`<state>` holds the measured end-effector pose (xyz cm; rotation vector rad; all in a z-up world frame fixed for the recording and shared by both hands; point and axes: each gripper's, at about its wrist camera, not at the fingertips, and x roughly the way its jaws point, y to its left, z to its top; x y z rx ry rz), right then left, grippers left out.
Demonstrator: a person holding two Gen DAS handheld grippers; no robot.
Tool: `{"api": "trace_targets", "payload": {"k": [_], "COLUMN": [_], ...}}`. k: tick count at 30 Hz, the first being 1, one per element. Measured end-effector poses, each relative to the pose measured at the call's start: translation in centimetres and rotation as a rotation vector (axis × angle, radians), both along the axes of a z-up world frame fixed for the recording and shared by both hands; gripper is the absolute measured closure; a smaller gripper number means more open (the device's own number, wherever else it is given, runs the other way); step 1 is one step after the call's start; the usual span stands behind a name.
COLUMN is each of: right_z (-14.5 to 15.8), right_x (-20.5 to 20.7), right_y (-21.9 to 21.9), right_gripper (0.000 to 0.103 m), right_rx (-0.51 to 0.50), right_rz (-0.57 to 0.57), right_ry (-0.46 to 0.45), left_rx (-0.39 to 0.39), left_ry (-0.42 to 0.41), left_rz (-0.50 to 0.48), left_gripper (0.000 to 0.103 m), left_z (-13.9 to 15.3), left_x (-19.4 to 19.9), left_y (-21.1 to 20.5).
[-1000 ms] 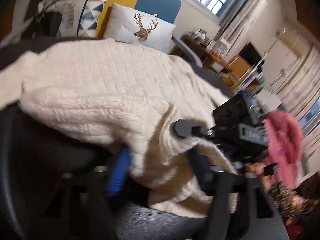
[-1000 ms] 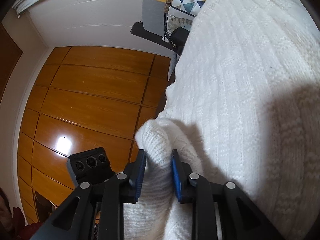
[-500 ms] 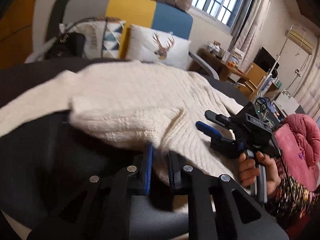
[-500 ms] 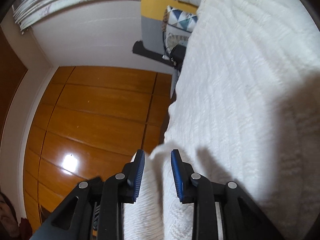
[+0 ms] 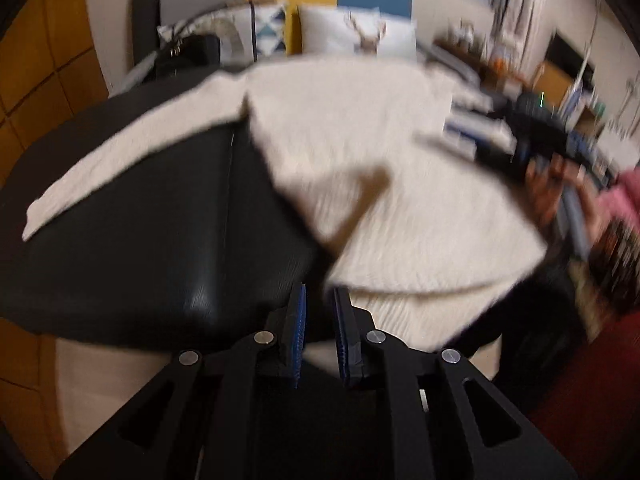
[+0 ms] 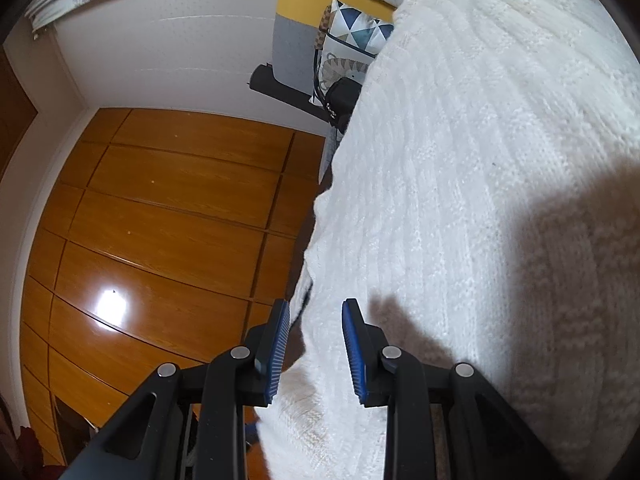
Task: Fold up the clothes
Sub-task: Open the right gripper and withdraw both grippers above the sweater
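Left wrist view: my left gripper [image 5: 320, 322] is nearly closed on nothing, clear of the sweater [image 5: 360, 152] spread on the black table [image 5: 140, 220]. My right gripper [image 6: 314, 340] straddles its edge, pads apart and not pressing, I judge to lift it.

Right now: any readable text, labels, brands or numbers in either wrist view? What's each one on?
None readable.
Deer pillow: picture only, no words.
Triangle-pattern pillow: pattern only.
Desk clutter: too blurred to read.
Cream sweater, both grippers: no label or marking visible.
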<state>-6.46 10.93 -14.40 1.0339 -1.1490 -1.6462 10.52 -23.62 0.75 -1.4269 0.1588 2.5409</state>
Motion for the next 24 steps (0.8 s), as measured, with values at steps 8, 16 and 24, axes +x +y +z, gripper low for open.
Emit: {"api": "trace_targets", "payload": {"k": [8,16,24], "right_z": [2.7,8.0,5.5], "right_x": [0.8,1.8,2.4], "right_y": [-0.9,-1.5,-1.6], "right_gripper": [0.072,0.072,0.071], "right_rx": [0.193,0.911,1.197], "right_rz": [0.029,-0.052,-0.016], "right_ry": [0.058,0.29,0.32], "left_rx": [0.072,0.281,-0.067], "left_ry": [-0.028,0.104,0.103], "left_rz": [0.148,0.114,0.03], "left_gripper": [0.088,0.081,0.059], "left_z": [0.5,2.6,-2.3], "left_x": [0.6,-10.0,-16.9], "left_y": [-5.6,-1.1,3.9]}}
